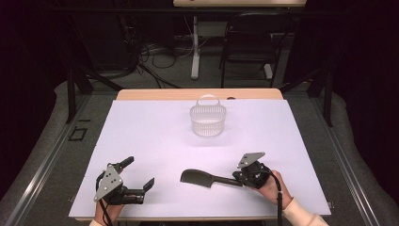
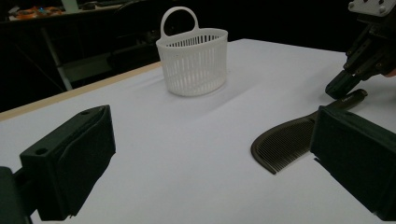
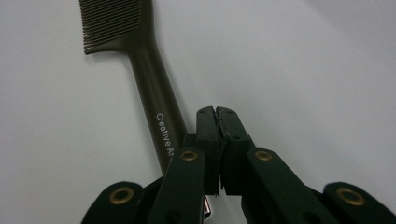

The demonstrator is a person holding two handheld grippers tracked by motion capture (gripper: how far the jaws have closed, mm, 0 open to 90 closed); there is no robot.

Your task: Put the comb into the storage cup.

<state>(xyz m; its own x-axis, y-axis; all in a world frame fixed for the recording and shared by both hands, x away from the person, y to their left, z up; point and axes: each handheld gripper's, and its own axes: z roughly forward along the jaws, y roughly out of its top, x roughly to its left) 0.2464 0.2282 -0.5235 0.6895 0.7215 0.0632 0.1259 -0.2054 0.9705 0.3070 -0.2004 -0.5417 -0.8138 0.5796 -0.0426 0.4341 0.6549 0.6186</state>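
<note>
A dark comb (image 1: 200, 178) lies flat on the white table sheet (image 1: 155, 136), teeth end to the left and handle to the right. My right gripper (image 1: 236, 178) sits at the handle's end. In the right gripper view its jaws (image 3: 217, 114) are pressed together with nothing between them, and the comb's handle (image 3: 156, 102) runs just to their left, passing under the linkage. My left gripper (image 1: 138, 173) rests at the front left with its jaws wide apart and empty. In the left gripper view the comb (image 2: 285, 142) lies ahead, partly behind the right-hand jaw, with the right gripper (image 2: 341, 86) beyond it.
A white slotted basket (image 1: 208, 120) with a loop handle stands upright near the table's far middle, also seen in the left gripper view as the basket (image 2: 194, 60). The table's wooden edge (image 1: 197, 94) shows at the back. Beyond it are a chair and cables on the floor.
</note>
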